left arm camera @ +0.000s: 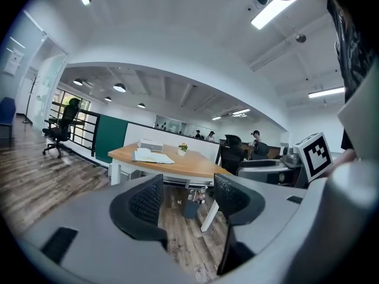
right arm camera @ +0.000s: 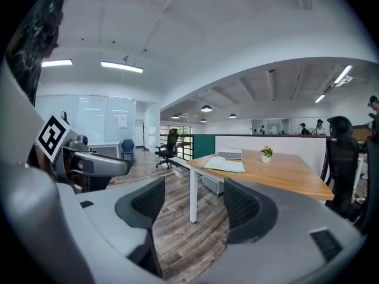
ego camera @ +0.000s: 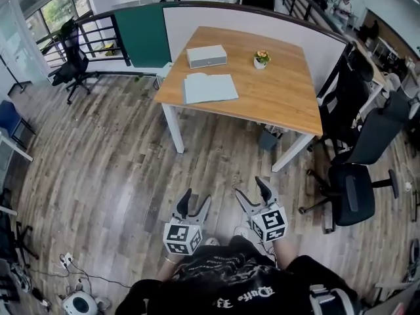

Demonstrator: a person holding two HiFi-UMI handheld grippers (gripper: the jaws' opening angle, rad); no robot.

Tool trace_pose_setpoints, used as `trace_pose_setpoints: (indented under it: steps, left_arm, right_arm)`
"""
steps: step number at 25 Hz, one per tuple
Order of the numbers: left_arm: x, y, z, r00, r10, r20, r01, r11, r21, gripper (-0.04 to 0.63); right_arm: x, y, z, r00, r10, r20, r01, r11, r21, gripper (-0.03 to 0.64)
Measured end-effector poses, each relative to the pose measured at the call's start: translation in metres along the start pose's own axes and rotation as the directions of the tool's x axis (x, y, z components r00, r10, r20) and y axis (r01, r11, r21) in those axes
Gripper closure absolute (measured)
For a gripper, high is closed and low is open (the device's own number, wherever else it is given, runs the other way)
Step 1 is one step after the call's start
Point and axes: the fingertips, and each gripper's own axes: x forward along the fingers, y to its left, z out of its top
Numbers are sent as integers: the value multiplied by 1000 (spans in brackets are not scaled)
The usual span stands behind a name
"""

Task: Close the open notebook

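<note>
Wood-floored office: notebook [ego camera: 209, 88] left open on desk [ego camera: 275, 97], beside grey box [ego camera: 207, 56], well apart from person. Left gripper [ego camera: 197, 199] and right gripper [ego camera: 251, 189] held spread, empty, pointed deskward, likely readied for approach.

Bare wooden floor [ego camera: 125, 169] runs unblocked from the left tool [ego camera: 197, 201] and right tool [ego camera: 250, 189], both with jaws apart and nothing between them, to the near edge of the tabletop [ego camera: 282, 97]. The notebook [ego camera: 209, 88] lies at the near left corner, reachable over the near and left edges. A grey box [ego camera: 207, 56] stands just behind it, and a flower pot [ego camera: 261, 59] stands near the far edge. Office chairs [ego camera: 354, 189] crowd the right edge, and a partition [ego camera: 197, 18] closes off the far edge.
</note>
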Motion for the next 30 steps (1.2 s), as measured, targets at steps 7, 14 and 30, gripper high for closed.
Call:
trace_pose_setpoints:
  steps: [7,14,30]
  left_arm:
    - [7,-10,-14,999,-30,-37,30,999,12,327]
    - [47,-7,-18,998,-19,-52,19,1000,-8,327]
    - [195,27,28,991,136,-17,-137,989,-56,324]
  right_arm:
    - [2,-8,-1,1000,-28,-6,28,998,51,321]
    - [28,-39,-16,999,-26,-34,29,997,66,321]
    - [147,-156,21,990,138,-31,-138,990,-21,321]
